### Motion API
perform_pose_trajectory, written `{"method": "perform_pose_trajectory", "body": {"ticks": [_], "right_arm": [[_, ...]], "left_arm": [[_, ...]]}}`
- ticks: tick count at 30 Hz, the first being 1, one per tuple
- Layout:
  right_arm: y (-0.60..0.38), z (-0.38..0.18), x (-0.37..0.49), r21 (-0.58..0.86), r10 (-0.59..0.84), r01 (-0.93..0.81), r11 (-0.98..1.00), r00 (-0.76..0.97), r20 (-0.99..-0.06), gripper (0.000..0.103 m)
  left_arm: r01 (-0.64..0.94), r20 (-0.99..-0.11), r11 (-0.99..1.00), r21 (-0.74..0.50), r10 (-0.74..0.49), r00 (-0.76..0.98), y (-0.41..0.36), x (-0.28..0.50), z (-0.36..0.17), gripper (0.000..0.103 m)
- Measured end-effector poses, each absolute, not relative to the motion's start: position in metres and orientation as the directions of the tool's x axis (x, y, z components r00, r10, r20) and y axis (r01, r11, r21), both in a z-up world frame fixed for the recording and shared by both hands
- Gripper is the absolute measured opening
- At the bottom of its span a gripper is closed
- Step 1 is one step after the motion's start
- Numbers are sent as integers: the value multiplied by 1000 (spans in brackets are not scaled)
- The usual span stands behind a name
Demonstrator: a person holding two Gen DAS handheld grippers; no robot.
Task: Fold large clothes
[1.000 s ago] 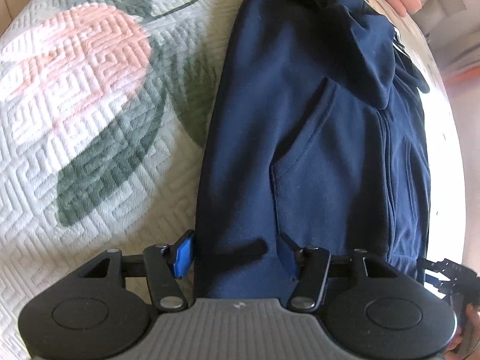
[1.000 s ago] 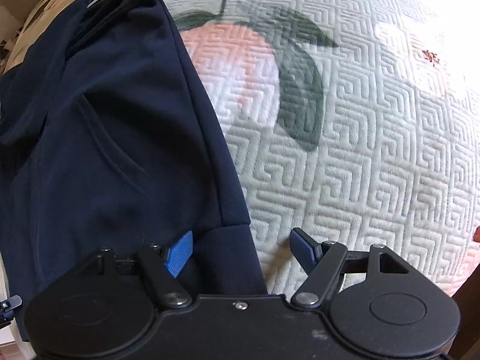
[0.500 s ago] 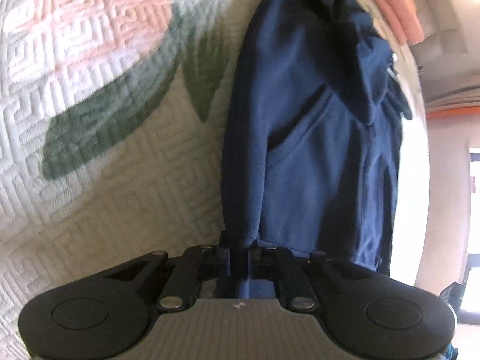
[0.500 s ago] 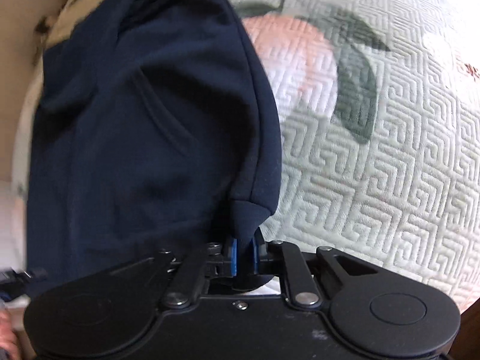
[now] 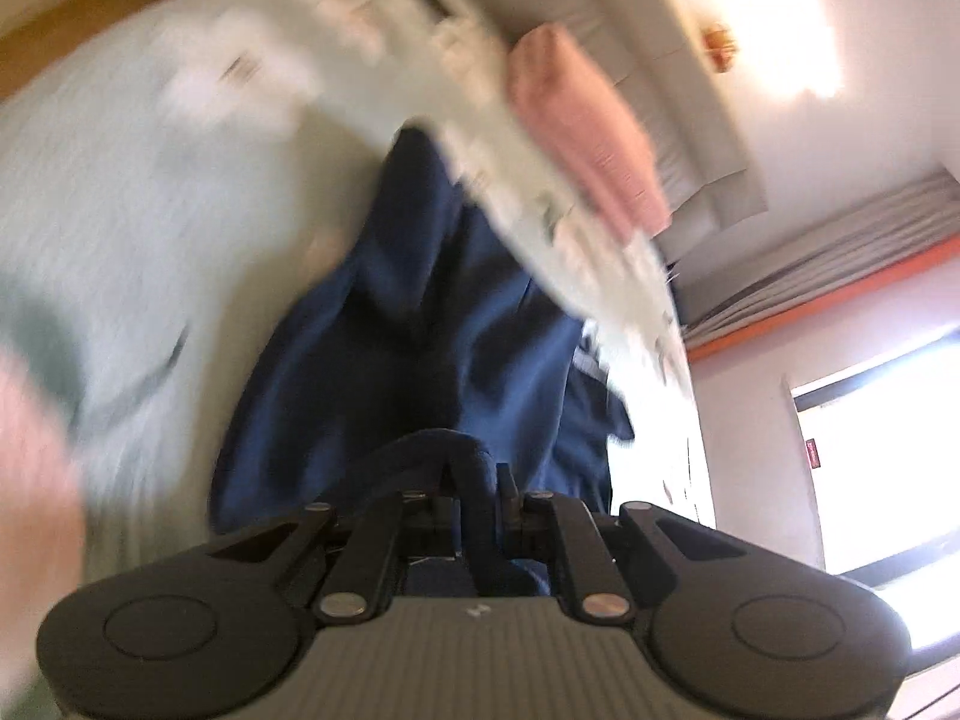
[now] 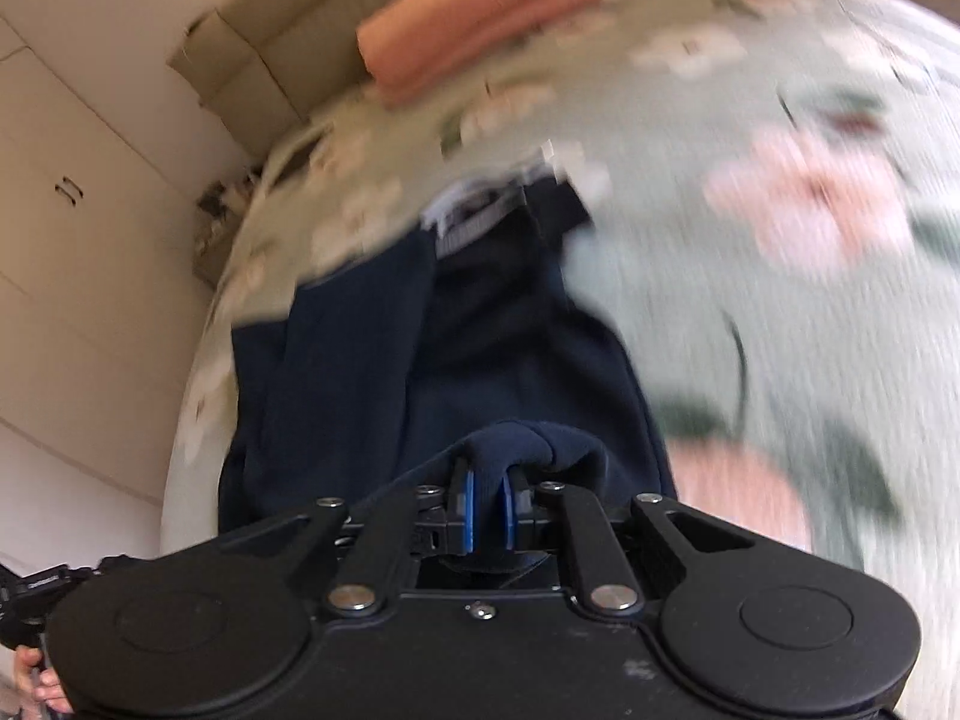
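A navy blue hoodie [image 5: 420,354] lies on a pale green quilted bedspread [image 5: 150,210] with pink flowers. My left gripper [image 5: 477,489] is shut on a pinched fold of its hem, lifted off the bed. In the right wrist view the hoodie [image 6: 432,348] stretches away toward its striped collar. My right gripper [image 6: 487,501] is shut on the other hem corner, with navy cloth bunched between the blue pads [image 6: 467,507]. Both views are blurred by motion.
A folded pink blanket [image 5: 588,126] lies at the far end of the bed and also shows in the right wrist view [image 6: 474,18]. A beige headboard [image 6: 258,54] and white cupboards [image 6: 72,192] stand behind. A bright window [image 5: 882,456] is at the right.
Both grippers closed on the hoodie's bottom hem corners, then lifted and carried the hem forward toward the collar end. The cameras now tilt up toward the headboard.
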State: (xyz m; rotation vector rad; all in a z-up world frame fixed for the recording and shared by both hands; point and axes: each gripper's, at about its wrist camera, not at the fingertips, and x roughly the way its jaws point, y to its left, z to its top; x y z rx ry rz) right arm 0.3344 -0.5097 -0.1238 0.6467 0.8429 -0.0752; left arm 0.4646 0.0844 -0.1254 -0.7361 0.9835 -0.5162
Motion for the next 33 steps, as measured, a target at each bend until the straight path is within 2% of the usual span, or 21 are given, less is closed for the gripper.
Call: {"method": "perform_pose_trajectory", "body": {"ticks": [4,6,7,9,12,17,20,21,22,27,30,33], "right_arm": [[-524,-141,416,468,112,305,829,731,-673,13],[-531,-155,451,431,74,322,843,724,-686,19],[-534,-159,469,406,55,338,849,708,-704,36],[-540,-160,484,399,44,353,847,699,-713,50],[-544,-162,495,385,43,320,866,719,-694,50],[-532,-182,511,260,51,231,937,649,-759,50],[-527,-190,524,174,52,140,975,616,-786,51],[-523,-193,528,147,59,97,984,604,-795,56],[-518,-196,533,108,66,38,993,586,-808,67],[-496,-196,540,2,102,-175,985,565,-819,85],[-491,-208,552,-35,85,-214,976,527,-846,85],[-496,-216,560,6,110,-198,980,519,-848,84]], "left_arm": [[96,-542,700,-707,-624,562,58,541,-124,14],[101,-556,750,-654,-567,607,46,578,-123,22],[97,-567,772,-629,-540,622,44,591,-123,23],[88,-577,788,-609,-517,633,39,615,-125,29],[107,-563,805,-584,-496,661,44,626,-123,42],[229,-626,850,-475,-508,592,34,646,-131,44],[338,-682,867,-365,-497,537,17,652,-140,44],[369,-694,867,-334,-492,527,13,653,-143,44],[402,-707,859,-318,-497,503,9,655,-146,44],[472,-730,832,-290,-512,453,3,664,-160,54],[453,-714,822,-345,-543,442,3,679,-168,56],[454,-710,823,-340,-542,450,-5,692,-172,57]]}}
